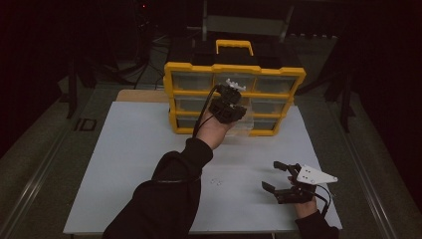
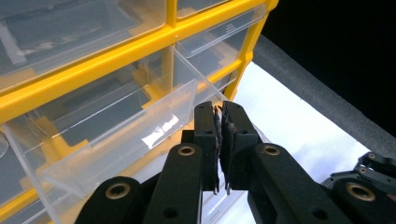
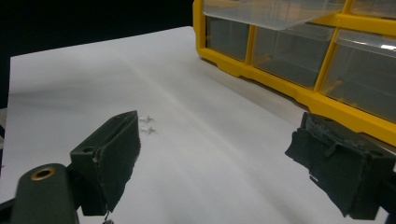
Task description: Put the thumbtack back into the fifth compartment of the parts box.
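High view, left to right — sheet, organiser, my two grippers.

Item: white sheet (image 1: 129, 164) covering the table, with two or three tiny white bits (image 1: 216, 181) lying near its middle toward the near edge.

Item: my left gripper (image 1: 234, 99), raised at the yellow drawer organiser (image 1: 234, 69) standing at the sheet's far edge. Jaws clenched together with nothing between them, tips just at the front corner of a clear drawer (image 2: 112, 135) that stands pulled out of its frame.

Item: my right gripper (image 1: 281, 177), resting near the sheet's near right corner, jaws released and wide, empty.

Risk, as I judge it — closed tips pushing on one corner could skew the drawer so it jams in its slot, or slide off the slick plastic. A hard shove might shift the whole organiser back, since my right is well apart and not bracing it.
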`<state>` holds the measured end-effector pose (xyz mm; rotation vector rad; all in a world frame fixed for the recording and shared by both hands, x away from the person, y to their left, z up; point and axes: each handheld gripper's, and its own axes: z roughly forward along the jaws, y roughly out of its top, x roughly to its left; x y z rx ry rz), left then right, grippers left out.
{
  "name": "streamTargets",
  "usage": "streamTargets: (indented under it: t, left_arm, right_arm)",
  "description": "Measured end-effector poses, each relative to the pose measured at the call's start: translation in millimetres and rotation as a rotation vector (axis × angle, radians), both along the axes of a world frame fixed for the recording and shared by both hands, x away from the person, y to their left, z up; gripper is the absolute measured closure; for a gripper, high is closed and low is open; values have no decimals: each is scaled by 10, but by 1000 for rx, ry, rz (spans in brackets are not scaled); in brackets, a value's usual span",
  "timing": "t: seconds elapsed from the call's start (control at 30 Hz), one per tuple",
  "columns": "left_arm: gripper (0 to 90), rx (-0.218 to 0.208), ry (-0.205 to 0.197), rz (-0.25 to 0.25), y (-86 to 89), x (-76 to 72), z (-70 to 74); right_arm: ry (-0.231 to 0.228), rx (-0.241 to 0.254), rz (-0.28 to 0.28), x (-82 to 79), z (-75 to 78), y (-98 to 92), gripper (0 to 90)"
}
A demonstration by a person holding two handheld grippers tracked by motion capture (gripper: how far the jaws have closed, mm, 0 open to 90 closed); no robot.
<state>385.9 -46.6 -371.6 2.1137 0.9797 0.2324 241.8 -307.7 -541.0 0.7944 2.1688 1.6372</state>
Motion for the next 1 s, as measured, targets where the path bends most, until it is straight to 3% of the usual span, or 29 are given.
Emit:
streamTargets:
  t: [0.23, 0.43, 0.77, 1.0]
  left_arm:
    - [844, 24, 19, 4, -69, 35, -69]
    - [812, 35, 10, 11, -97, 40, -84]
    - [494, 4, 24, 16, -45, 48, 9]
    - [172, 16, 31, 24, -12, 6, 66]
  right_arm:
    - [1, 0, 1, 4, -3, -8, 136]
    - [5, 0, 0, 6, -7, -14, 136]
    - [6, 1, -1, 5, -4, -9, 136]
    - [4, 0, 0, 3, 3, -5, 136]
